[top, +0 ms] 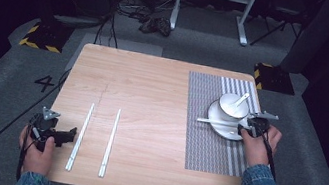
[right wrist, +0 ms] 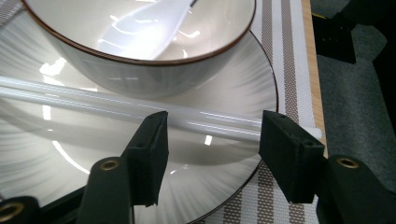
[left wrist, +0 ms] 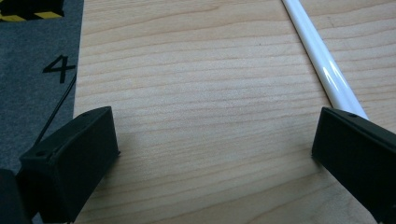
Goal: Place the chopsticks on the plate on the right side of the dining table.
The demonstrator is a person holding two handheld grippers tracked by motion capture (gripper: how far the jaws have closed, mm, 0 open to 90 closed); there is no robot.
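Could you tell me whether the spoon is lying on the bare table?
No, the spoon sits in the bowl on the plate.

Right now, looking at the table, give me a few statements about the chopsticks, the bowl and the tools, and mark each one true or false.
1. A white spoon lies in the bowl. True.
2. The bowl stands straight on the bare wood. False: it stands on a plate on the striped placemat.
3. Two white chopsticks lie across the plate in front of the bowl. True.
4. The right tool is shut on those chopsticks. False: its jaws stand open beside them.
5. The left tool is open over the table. True.
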